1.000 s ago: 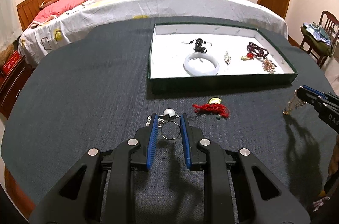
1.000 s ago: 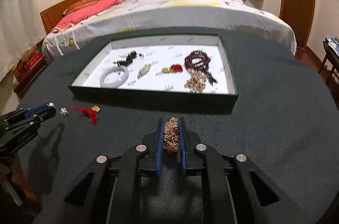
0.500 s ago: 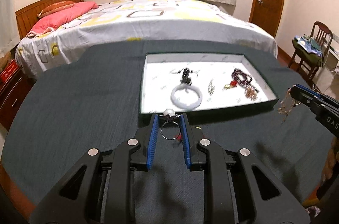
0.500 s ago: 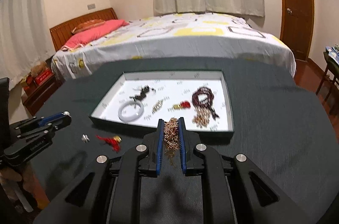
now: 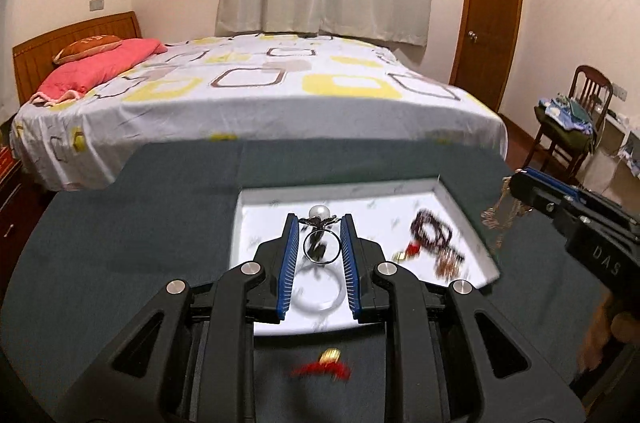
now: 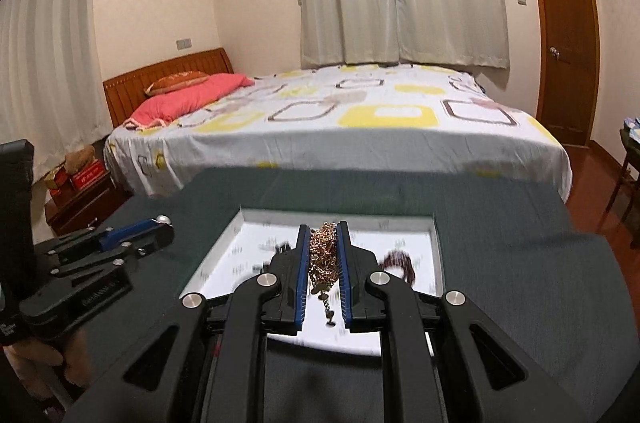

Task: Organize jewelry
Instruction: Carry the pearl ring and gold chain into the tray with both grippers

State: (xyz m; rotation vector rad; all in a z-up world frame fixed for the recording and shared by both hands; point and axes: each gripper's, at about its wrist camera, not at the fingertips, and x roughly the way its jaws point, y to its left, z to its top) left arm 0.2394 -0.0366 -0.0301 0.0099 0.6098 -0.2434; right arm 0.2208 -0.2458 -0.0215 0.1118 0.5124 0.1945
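My left gripper (image 5: 319, 223) is shut on a silver pearl ring (image 5: 319, 239) and holds it above the white-lined jewelry tray (image 5: 460, 207). A white bangle (image 5: 320, 297) and dark red beads (image 5: 434, 233) lie in the tray. My right gripper (image 6: 324, 229) is shut on a gold chain (image 6: 323, 255) that dangles over the tray (image 6: 438, 247). The right gripper also shows in the left wrist view (image 5: 514, 183), chain hanging. The left gripper shows in the right wrist view (image 6: 160, 223).
A red tassel charm with a gold piece (image 5: 324, 367) lies on the dark tablecloth (image 5: 120, 243) in front of the tray. A bed (image 5: 260, 83) stands beyond the table. A chair with clothes (image 5: 572, 123) stands at the right.
Both grippers have lifted off the table and moved forward over the tray, each carrying its piece. The red tassel now lies behind the left fingertips.
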